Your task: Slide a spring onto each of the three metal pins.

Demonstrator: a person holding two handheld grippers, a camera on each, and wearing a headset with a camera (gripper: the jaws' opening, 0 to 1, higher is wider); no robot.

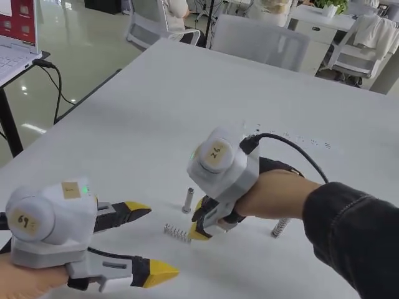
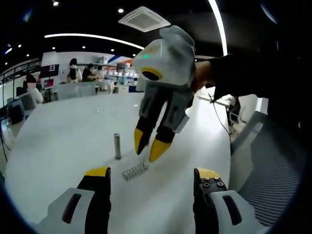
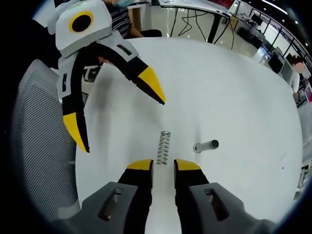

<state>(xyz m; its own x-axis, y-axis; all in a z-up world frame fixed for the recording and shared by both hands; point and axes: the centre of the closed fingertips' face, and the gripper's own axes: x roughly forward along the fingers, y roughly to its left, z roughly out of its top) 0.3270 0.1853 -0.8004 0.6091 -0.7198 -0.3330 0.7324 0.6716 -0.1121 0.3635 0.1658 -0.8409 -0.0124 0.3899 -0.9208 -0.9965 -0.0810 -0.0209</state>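
A short metal pin stands upright on the white table. A small spring lies flat next to the pin. My right gripper points down at the spring's near end, its jaws a narrow gap apart with nothing between them. My left gripper hovers to the left of the spring, wide open and holding nothing. A second spring lies by the right hand's far side.
A black cable runs from the right gripper over the sleeve. Grey chairs stand along the table's far edge. A laptop sits on a stand off the left side. A mesh chair is close to the table's edge.
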